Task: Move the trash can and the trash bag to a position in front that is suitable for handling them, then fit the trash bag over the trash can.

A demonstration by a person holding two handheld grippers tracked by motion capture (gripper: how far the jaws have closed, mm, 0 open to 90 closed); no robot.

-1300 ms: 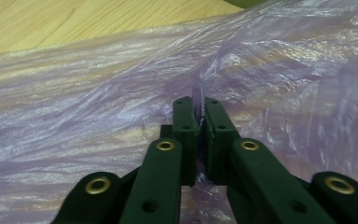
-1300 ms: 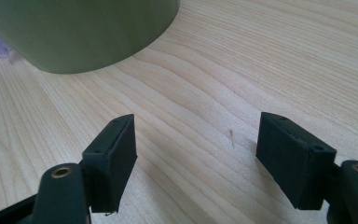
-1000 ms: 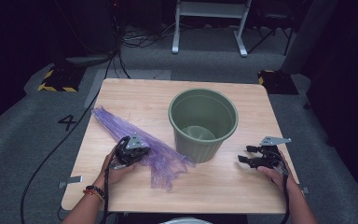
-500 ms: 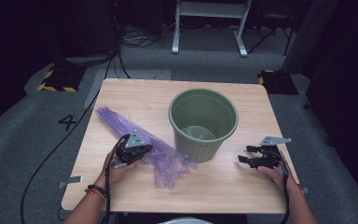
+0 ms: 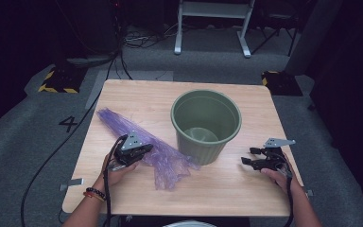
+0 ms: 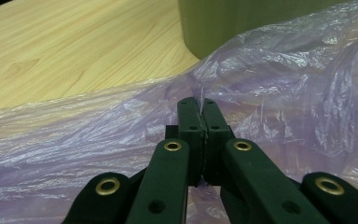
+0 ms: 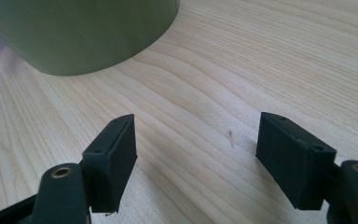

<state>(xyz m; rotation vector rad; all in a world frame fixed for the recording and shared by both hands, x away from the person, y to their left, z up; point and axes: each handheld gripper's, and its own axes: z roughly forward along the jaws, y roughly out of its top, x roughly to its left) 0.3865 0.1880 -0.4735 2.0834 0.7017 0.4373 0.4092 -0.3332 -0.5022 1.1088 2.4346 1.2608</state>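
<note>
— Where's the bag?
— The crinkled purple plastic bag (image 5: 146,149) lies from the surface's (image 5: 227,198) left edge toward its near middle, seemingly touching the ribbed green plastic bucket (image 5: 206,124). My left claw (image 6: 198,112) is clamped on a fold.
— And your right?
— My right claw (image 7: 196,154) stands apart near the right edge.

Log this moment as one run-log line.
left gripper: shut on purple plastic bag | right gripper: open, empty | green ribbed plastic bin: upright, empty

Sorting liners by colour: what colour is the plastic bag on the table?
Translucent purple bag; clearest in the left gripper view.
</note>
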